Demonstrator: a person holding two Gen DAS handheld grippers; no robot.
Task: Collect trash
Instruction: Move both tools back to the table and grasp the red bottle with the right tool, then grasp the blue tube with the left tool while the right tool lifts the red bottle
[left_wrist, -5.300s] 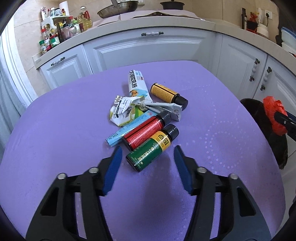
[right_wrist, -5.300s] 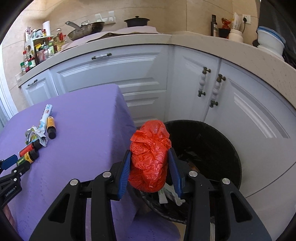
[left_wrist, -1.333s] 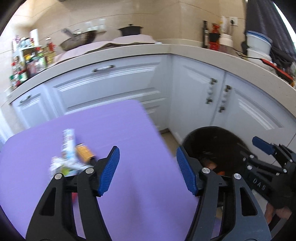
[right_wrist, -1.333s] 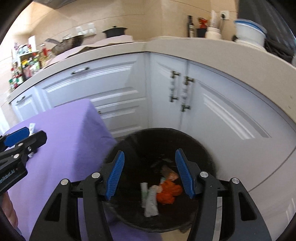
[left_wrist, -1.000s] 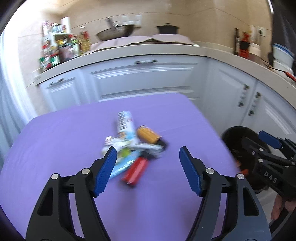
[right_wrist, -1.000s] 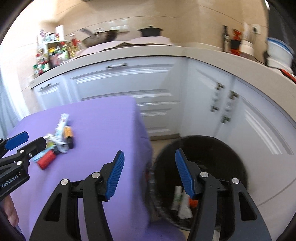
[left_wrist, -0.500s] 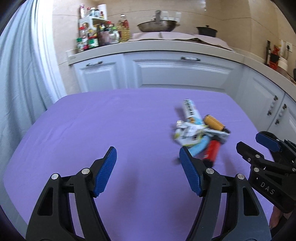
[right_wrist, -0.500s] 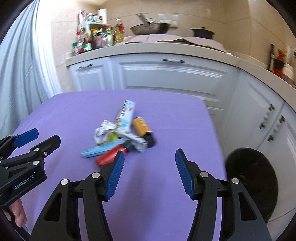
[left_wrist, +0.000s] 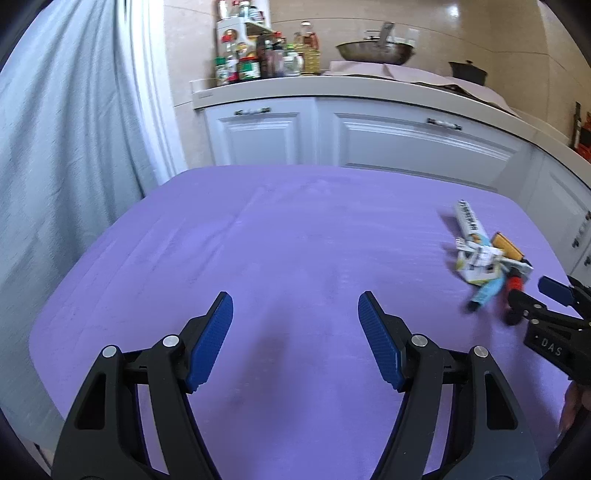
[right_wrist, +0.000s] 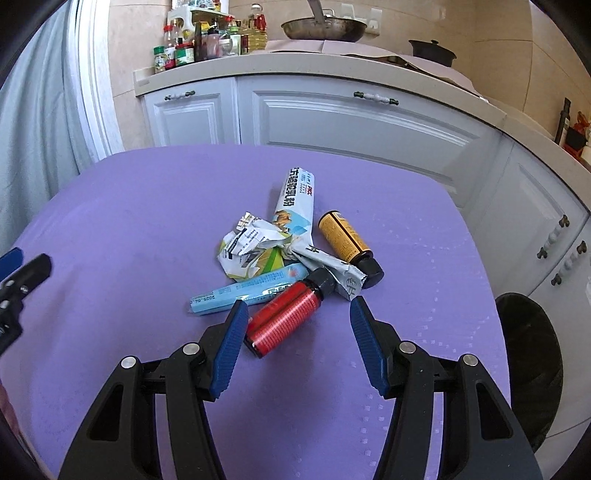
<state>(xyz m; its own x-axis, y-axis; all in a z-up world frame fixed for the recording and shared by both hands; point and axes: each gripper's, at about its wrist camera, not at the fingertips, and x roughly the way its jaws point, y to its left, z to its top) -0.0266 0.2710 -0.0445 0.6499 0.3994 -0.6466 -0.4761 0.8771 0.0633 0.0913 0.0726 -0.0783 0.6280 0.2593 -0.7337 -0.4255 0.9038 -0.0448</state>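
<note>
Since half a second ago, both our grippers have swung left across the purple table (right_wrist: 110, 206): our right gripper (right_wrist: 295, 332) now sits right at the trash pile, where before the pile lay farther ahead, and our left gripper (left_wrist: 295, 339) looks over bare cloth with the pile pushed off to its right edge. The green bottle we saw in the pile five seconds back is gone from it.

We count five pieces of trash left on the table, all touching or overlapping in one heap. One red bottle (right_wrist: 286, 315) with a black cap lies nearest us, its base between the spread blue pads of our right gripper, touched by neither. One yellow bottle (right_wrist: 345, 240) with a black cap lies to the right of the heap. One light blue flat packet (right_wrist: 247, 290) lies left of the red bottle. One crumpled white-and-green wrapper (right_wrist: 247, 251) sits behind it, and one long twisted white sachet (right_wrist: 295, 206) runs across the middle.

Our two grippers both have their jaws spread wide and hold nothing. From the left wrist view, the same heap (left_wrist: 484, 262) is blurred, with our right gripper's tips (left_wrist: 532, 299) beside it.

One black trash bin (right_wrist: 532, 354) stands on the floor off the table's right edge.
</note>
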